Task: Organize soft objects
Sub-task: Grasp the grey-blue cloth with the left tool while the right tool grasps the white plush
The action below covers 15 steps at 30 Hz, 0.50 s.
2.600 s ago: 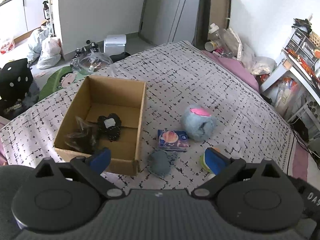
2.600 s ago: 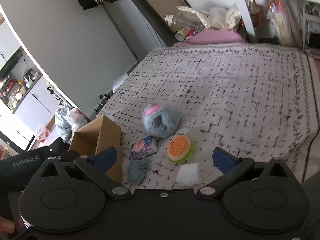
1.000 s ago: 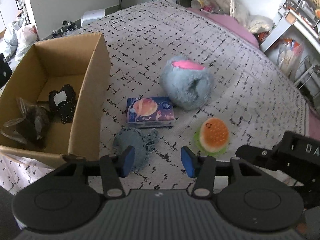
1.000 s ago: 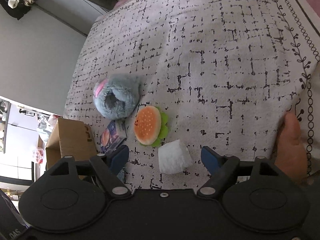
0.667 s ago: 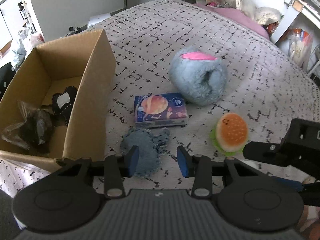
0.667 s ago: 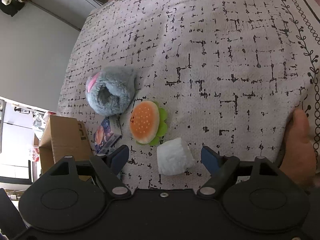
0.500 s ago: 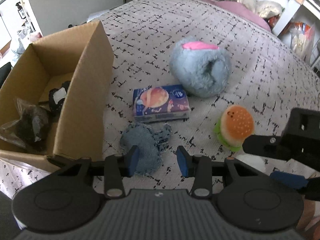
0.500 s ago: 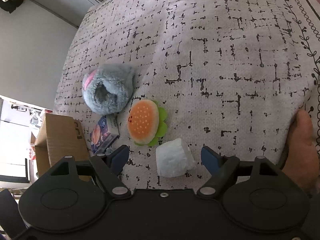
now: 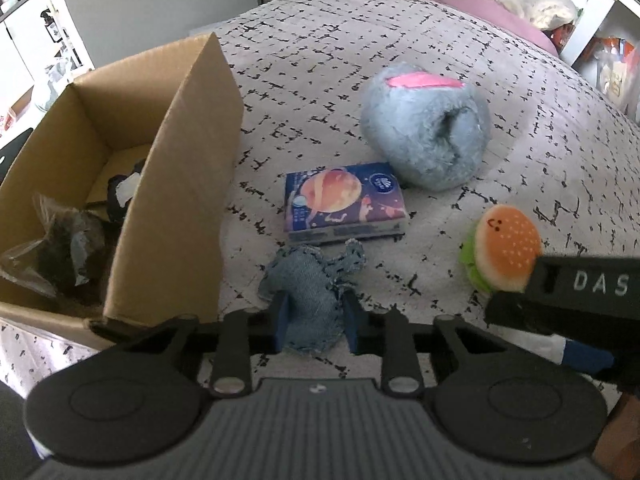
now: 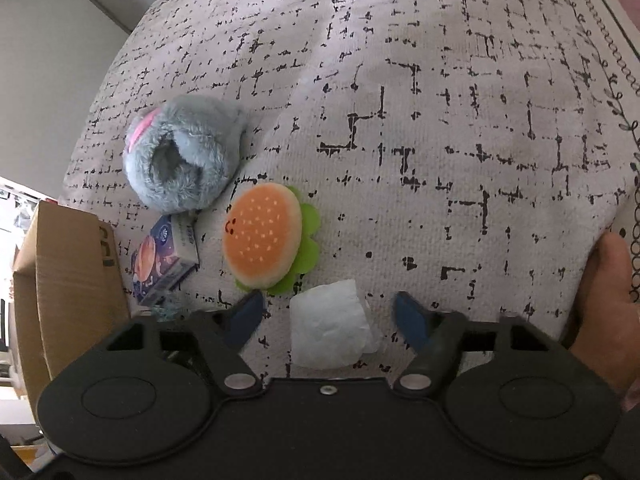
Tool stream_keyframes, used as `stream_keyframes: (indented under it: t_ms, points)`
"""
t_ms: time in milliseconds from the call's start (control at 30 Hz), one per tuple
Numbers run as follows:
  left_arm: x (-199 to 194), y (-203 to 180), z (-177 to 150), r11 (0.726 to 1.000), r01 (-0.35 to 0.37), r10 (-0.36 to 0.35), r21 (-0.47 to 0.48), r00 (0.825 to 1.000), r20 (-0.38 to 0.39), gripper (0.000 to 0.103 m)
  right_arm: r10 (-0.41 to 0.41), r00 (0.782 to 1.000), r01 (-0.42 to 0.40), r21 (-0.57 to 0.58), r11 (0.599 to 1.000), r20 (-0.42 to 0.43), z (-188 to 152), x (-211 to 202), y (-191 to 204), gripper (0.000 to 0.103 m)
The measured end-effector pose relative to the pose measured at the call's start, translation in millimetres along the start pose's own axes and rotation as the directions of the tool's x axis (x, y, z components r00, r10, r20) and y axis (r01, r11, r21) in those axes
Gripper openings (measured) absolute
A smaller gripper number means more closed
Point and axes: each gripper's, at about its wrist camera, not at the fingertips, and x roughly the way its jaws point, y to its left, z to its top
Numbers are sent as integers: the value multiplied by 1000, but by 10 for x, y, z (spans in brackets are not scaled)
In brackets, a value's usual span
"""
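Observation:
My left gripper [image 9: 316, 320] is shut on a blue denim soft piece [image 9: 316, 288] that lies on the bed cover beside the cardboard box [image 9: 180, 184]. My right gripper [image 10: 330, 320] is open with a white soft block [image 10: 328, 330] between its fingers; it also shows at the right of the left wrist view [image 9: 576, 356]. A burger plush [image 10: 262, 236] [image 9: 504, 248], a grey fluffy roll with a pink patch [image 9: 426, 128] [image 10: 182, 152] and a blue tissue pack [image 9: 344, 202] [image 10: 164, 260] lie on the cover.
The box holds a black item [image 9: 120, 196] and a clear bag with dark contents [image 9: 60, 248]. The patterned bed cover [image 10: 440, 120] stretches far and right. A hand [image 10: 600, 300] grips its right edge. Shelves and clutter [image 9: 600, 40] stand beyond the bed.
My left gripper moved forward and down onto the denim piece and closed on it. My right gripper lowered around the white block and narrowed a little.

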Motion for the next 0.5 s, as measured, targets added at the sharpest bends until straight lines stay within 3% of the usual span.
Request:
stream_keyframes:
  t_ms: [33, 133, 500]
  points:
    - [-10, 11, 0, 1000, 0, 0, -3, 1000, 3, 22, -5, 1000, 5, -3, 1000, 1, -2, 2, -2, 45]
    - [-49, 29, -6, 1000, 3, -3, -14, 1000, 15, 20, 3, 1000, -3, -3, 1000, 9, -9, -12, 0, 43]
    - [-387, 4, 34, 998, 67, -66, -18, 995, 77, 19, 103, 992, -102, -16, 995, 71, -85, -227, -21, 42]
